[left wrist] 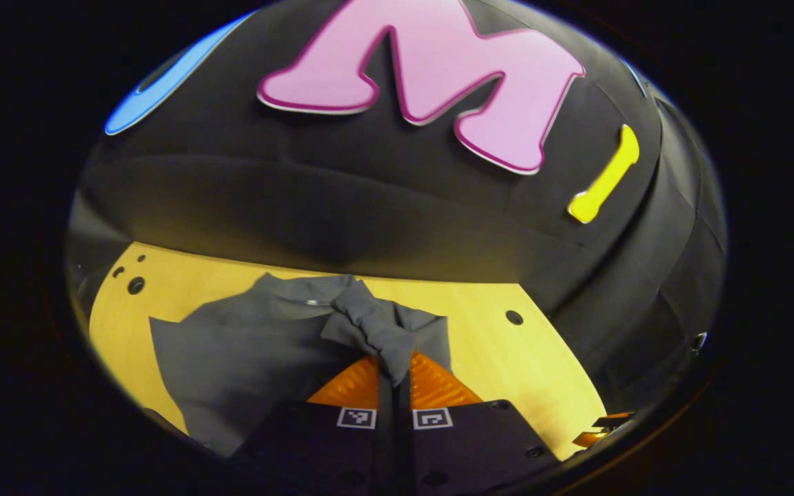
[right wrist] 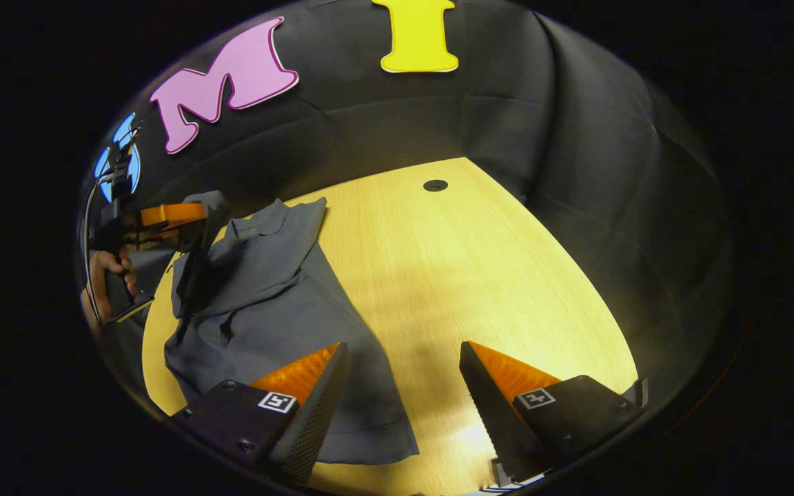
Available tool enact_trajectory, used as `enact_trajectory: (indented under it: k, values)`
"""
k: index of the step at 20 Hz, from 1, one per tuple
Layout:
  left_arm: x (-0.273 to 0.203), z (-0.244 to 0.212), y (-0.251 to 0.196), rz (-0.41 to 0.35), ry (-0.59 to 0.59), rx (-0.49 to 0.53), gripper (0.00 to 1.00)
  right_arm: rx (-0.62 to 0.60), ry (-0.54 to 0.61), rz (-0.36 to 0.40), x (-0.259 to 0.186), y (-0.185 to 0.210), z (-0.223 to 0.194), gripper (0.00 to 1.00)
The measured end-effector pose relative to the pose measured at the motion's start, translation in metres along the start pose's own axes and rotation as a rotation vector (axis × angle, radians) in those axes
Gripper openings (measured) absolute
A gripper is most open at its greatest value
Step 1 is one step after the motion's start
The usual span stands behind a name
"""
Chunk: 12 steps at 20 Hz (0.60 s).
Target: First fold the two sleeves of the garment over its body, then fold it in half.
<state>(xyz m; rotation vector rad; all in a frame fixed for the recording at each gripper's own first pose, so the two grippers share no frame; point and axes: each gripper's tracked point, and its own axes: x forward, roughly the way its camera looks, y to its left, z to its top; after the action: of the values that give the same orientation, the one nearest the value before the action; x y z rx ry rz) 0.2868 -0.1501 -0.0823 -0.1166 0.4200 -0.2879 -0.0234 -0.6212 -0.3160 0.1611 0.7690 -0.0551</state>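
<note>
Garment (right wrist: 280, 296): a grey, collared, shirt-like piece spread on the wooden table (right wrist: 480, 275), lying toward the table's left part as the right gripper view shows it, its hem edge nearest that camera and its collar toward the booth wall. It looks thin and limp, so it should weigh little, drape and crumple freely, and hold no shape of its own; any part lifted will drag its neighbouring cloth along. A pinch close to the cuff or at a hem corner seems the best hold, since a bite in mid-panel would bunch the layers.

In the left gripper view the left gripper (left wrist: 395, 375) is clenched on a bunched sleeve (left wrist: 373, 327), both fingers pressing the cloth, with the sleeve raised over the garment's body. The right gripper view shows that same gripper farther off beside the collar, held by a hand (right wrist: 104, 272), though the grip there is too small to judge.

The right gripper (right wrist: 404, 386) is released, jaws spread wide, just beside the garment's hem edge over bare table, holding nothing.
</note>
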Motion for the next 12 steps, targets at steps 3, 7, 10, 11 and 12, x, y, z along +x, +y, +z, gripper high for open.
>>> enact_trajectory:
  k: [3, 7, 10, 11, 12]
  values:
    - [0.024, -0.017, -0.026, -0.023, 0.039, 0.003, 0.05, -0.013, 0.015, 0.006, 0.004, -0.005, -0.002, 0.99]
    - [0.048, -0.037, -0.045, -0.026, 0.094, 0.010, 0.05, -0.014, 0.027, 0.011, 0.010, -0.012, 0.000, 0.99]
    - [0.063, -0.053, -0.042, 0.018, 0.136, 0.015, 0.05, -0.016, 0.035, 0.013, 0.012, -0.016, -0.002, 0.99]
    - [0.066, -0.058, -0.038, 0.041, 0.150, 0.019, 0.07, -0.019, 0.039, 0.012, 0.013, -0.017, -0.002, 0.99]
    - [0.067, -0.060, -0.033, 0.069, 0.159, 0.031, 0.08, -0.021, 0.040, 0.012, 0.015, -0.017, -0.003, 0.99]
